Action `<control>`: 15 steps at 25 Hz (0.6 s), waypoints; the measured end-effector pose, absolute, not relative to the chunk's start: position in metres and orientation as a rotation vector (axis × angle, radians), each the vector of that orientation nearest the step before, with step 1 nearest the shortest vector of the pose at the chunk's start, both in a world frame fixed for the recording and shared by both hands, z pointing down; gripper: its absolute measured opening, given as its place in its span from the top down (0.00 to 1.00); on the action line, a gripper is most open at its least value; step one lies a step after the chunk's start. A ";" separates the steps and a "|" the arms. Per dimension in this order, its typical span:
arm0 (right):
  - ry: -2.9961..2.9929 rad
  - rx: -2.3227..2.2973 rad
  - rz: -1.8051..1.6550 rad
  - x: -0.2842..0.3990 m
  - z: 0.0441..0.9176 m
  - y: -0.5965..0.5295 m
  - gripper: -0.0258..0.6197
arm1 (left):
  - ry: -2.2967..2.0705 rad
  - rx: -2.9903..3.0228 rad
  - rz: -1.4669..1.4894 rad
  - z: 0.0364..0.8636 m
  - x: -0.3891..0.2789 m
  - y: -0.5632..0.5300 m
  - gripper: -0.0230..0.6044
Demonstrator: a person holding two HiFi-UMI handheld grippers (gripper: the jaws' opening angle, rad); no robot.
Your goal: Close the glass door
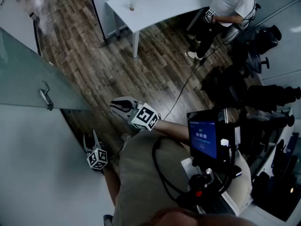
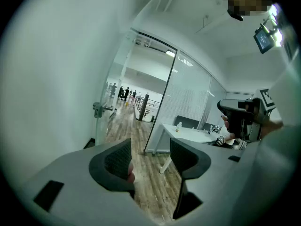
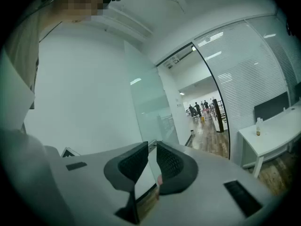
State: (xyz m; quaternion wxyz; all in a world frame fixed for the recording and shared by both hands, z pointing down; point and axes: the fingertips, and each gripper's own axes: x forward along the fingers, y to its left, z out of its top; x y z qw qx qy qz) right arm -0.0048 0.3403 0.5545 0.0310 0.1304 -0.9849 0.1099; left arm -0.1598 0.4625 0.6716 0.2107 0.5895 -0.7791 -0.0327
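The frosted glass door [image 1: 26, 74] stands swung open at the left of the head view, its metal handle [image 1: 45, 97] facing the room. My right gripper [image 1: 115, 108] hangs level, right of the handle and well short of it, jaws a little apart and empty. In the right gripper view [image 3: 152, 149] the door pane [image 3: 149, 109] rises just beyond the narrow gap. My left gripper [image 1: 91, 138] is lower, near the white wall, open with nothing between its jaws [image 2: 150, 147]. Its view shows the door handle [image 2: 99, 109] ahead at the left.
A white table [image 1: 155, 4] stands across the wood floor, with a seated person [image 1: 228, 8] at its right end. Black bags and chairs [image 1: 254, 79] crowd the right side, and a cable [image 1: 188, 79] runs over the floor. Beyond the doorway [image 2: 136, 102] lies a corridor with distant people.
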 end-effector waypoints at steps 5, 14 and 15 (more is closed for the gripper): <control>-3.005 0.394 0.384 0.003 0.560 0.360 0.86 | -2.131 1.615 -0.060 0.675 -0.147 0.485 0.51; -3.038 0.348 0.452 -0.001 0.555 0.357 0.86 | -2.125 1.649 -0.055 0.672 -0.146 0.475 0.51; -3.037 0.342 0.455 -0.001 0.556 0.356 0.86 | -2.125 1.650 -0.054 0.672 -0.147 0.474 0.51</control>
